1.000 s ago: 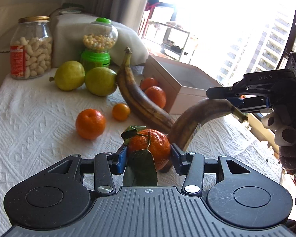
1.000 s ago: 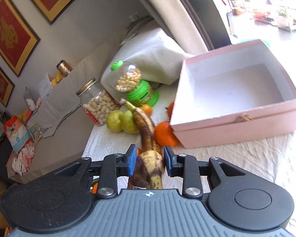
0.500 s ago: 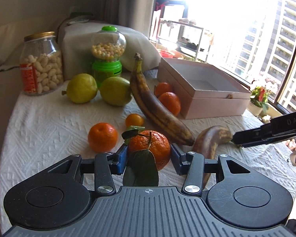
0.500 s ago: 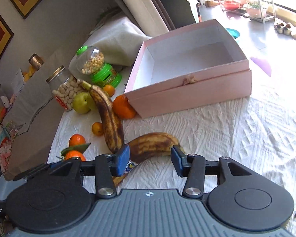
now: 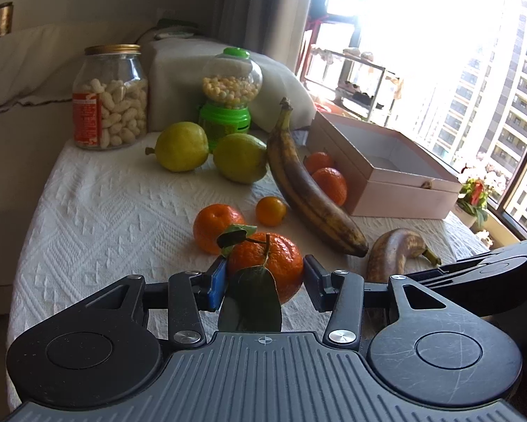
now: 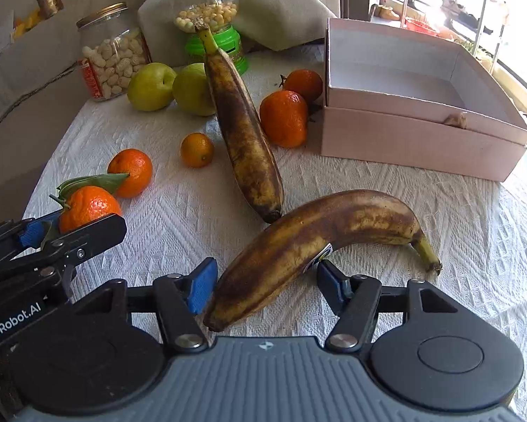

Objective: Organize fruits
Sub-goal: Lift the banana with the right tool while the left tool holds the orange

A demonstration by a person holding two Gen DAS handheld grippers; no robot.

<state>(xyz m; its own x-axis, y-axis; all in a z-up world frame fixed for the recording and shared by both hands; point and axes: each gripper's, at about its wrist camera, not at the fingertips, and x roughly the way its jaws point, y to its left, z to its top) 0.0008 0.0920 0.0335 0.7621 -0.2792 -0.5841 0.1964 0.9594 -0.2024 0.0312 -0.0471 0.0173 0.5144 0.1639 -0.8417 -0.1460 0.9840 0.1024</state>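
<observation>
My left gripper (image 5: 263,277) is shut on a leafy tangerine (image 5: 267,263), held just above the white cloth; the right wrist view shows it at the left (image 6: 87,207). A brown curved banana (image 6: 319,235) lies on the cloth, its blunt end between the fingers of my right gripper (image 6: 263,285). Those jaws are opening and the pads do not press on it. A longer brown banana (image 6: 244,133) lies just beyond, tip to tip with it. An open pink box (image 6: 414,140) stands at the right. My right gripper (image 5: 474,274) shows at the right edge of the left wrist view.
Two yellow-green fruits (image 5: 182,146) (image 5: 240,158), two tangerines (image 5: 328,184) by the box, a loose tangerine (image 5: 216,225) and a small orange (image 5: 270,211) lie on the cloth. A peanut jar (image 5: 110,105) and a green candy dispenser (image 5: 228,105) stand at the back.
My right gripper came down with the curved banana, laid it on the cloth beside the long banana, and opened off it. The left gripper kept its hold on the leafy tangerine.
</observation>
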